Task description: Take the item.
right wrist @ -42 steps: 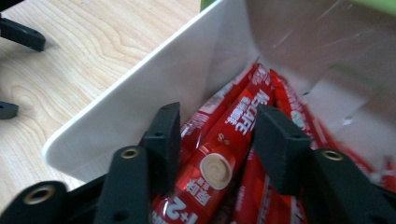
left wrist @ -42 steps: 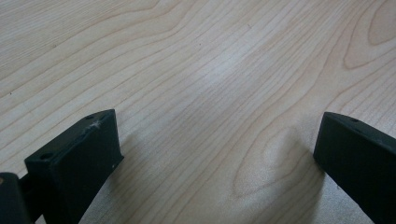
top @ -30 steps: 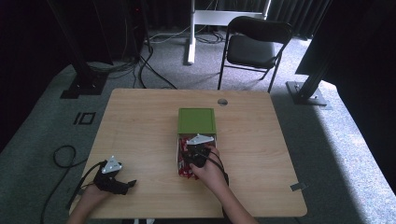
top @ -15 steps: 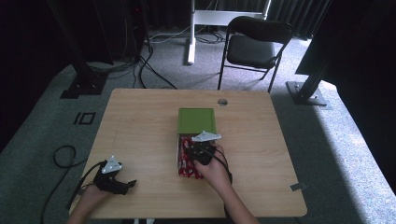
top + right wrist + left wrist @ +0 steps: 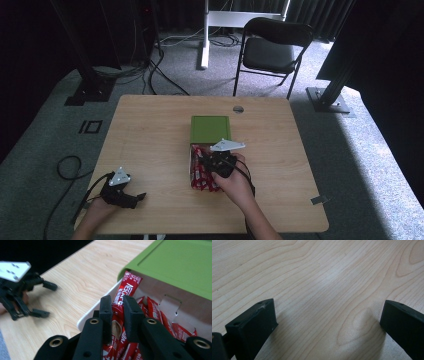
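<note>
Surface: a pale wooden surface (image 5: 150, 130) with rounded corners, standing on grey carpet.
Box: a white cardboard box with a flat green lid (image 5: 210, 129) sits near the middle of the surface; the lid covers the far part and the near part lies open.
Contents: red Nescafé stick sachets (image 5: 200, 172) are heaped in the open near part of the box.
Right tool: the right tool (image 5: 117, 306) is over the open part of the box, its black jaws drawn narrow around one red Nescafé stick sachet (image 5: 126, 286), which stands upright between them with its printed top poking above the jaw tips, close under the edge of the green lid.
Right hand: the person's right hand (image 5: 237, 185) holds that tool from the near side, with the grey three-cornered plate on top.
Left tool: the left tool (image 5: 137, 197) rests at the near left part of the surface, well apart from the box; in its own view the jaws stand wide with bare wood grain between them.
Left hand: the left hand (image 5: 97, 205) grips it at the surface's near edge.
Room: a black folding chair (image 5: 272, 47) stands beyond the far edge, with cables on the carpet.
</note>
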Available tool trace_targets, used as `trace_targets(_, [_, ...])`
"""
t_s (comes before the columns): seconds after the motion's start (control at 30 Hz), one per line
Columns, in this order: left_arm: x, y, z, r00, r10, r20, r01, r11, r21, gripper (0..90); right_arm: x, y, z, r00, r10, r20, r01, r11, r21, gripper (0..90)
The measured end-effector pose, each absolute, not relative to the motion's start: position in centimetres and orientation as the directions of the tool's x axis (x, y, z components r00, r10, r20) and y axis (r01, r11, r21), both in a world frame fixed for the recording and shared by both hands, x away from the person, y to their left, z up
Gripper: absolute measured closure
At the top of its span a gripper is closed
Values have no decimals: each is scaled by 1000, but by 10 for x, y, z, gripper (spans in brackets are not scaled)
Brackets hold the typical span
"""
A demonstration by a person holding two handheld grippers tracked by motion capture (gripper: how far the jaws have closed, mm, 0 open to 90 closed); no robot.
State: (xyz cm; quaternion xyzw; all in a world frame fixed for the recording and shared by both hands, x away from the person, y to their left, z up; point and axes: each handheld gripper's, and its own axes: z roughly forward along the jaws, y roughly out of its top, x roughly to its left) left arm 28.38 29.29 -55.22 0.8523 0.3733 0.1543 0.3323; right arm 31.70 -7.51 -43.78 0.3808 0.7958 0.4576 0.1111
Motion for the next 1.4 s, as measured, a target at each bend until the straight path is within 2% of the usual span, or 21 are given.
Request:
trace_targets(0.57, [284,293,-552,673,739,15,534,-499,682,14,301,-88,-409,-702,698,138,434,265,861,792])
trace_targets(0.87, [284,293,-552,674,739,17,532,-501,682,14,308,-104,-396,-652,753,93,382,220,897,794])
trace_targets(1.4, [284,293,-552,674,739,16,532,-500,684,14,327,-137,-395,-518,852,81,366,135,921,794])
